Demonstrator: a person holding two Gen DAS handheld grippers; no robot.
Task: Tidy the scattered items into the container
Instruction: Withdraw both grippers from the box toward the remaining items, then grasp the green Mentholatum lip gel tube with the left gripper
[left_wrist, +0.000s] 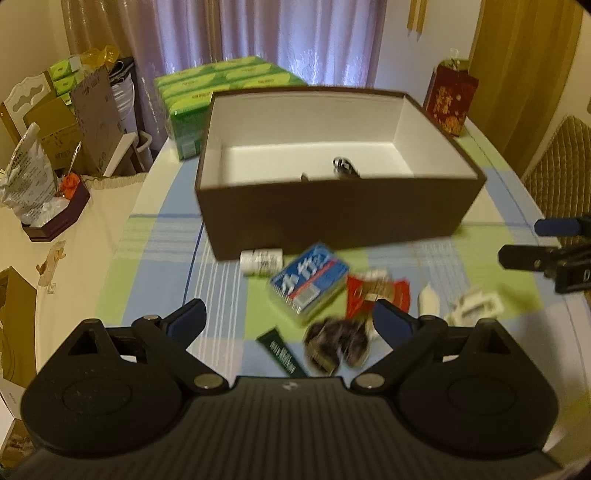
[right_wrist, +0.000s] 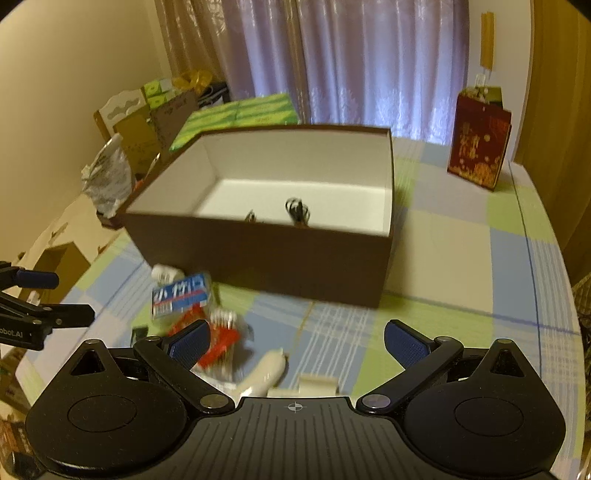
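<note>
Presently, L to R: left claw (left_wrist: 290, 321) spread wide, nothing held, hovering over scattered items on checked bench (left_wrist: 162, 236). White bottle (left_wrist: 261, 260) touching brown box (left_wrist: 332, 206) front wall; blue packet (left_wrist: 309, 282) just beside it, then red wrapper (left_wrist: 376, 295), white tube (left_wrist: 428, 301). Box open, w/ small dark item (left_wrist: 345, 167) inside. Right claw (right_wrist: 295, 341) also wide, empty, above white tube.

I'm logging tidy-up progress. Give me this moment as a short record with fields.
container: brown box, open, white inside
in box: small black-and-white item, blurred
still on table: blue packet, red packet, white tube, dark pouch
left gripper: open, empty, above pouch
right gripper: open, empty
</note>
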